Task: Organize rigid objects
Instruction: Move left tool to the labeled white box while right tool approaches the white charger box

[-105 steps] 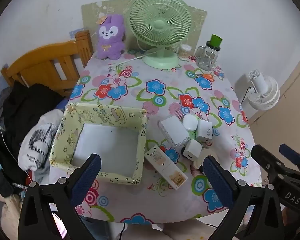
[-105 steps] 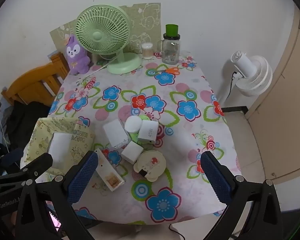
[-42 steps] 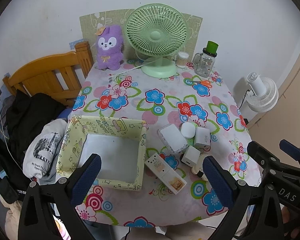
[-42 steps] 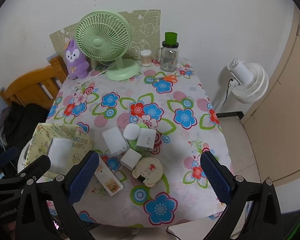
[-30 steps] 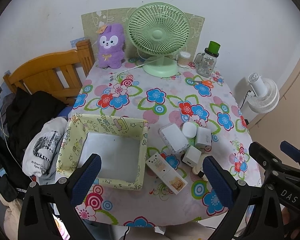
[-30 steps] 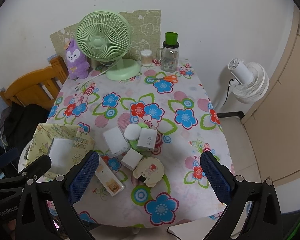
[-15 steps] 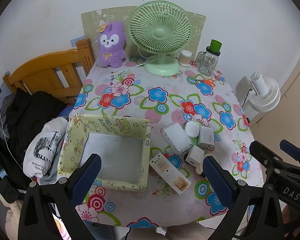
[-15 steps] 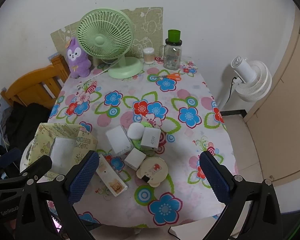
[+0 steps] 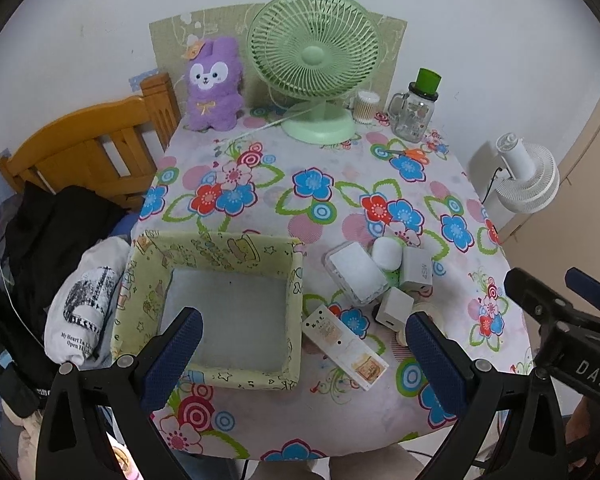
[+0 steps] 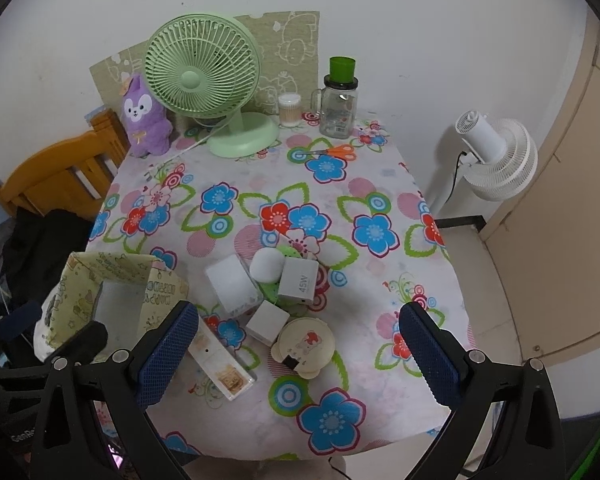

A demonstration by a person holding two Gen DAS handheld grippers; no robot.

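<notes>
A yellow-green fabric box with a white floor stands at the table's near left, also seen as the box in the right wrist view. Right of it lies a cluster: a long white box, a flat clear case, a white round piece, a 45W charger, a small white cube and a cream bear-shaped case. My left gripper hovers open over the box's right wall. My right gripper hovers open above the cluster. Neither gripper holds anything.
At the back stand a green fan, a purple plush, a cotton-swab jar and a green-lidded glass jar. Orange scissors lie nearby. A wooden headboard with clothes is left, a white floor fan right.
Both grippers have drifted only slightly above the near table edge. Their jaws stay open and none of the objects on the table has moved.
</notes>
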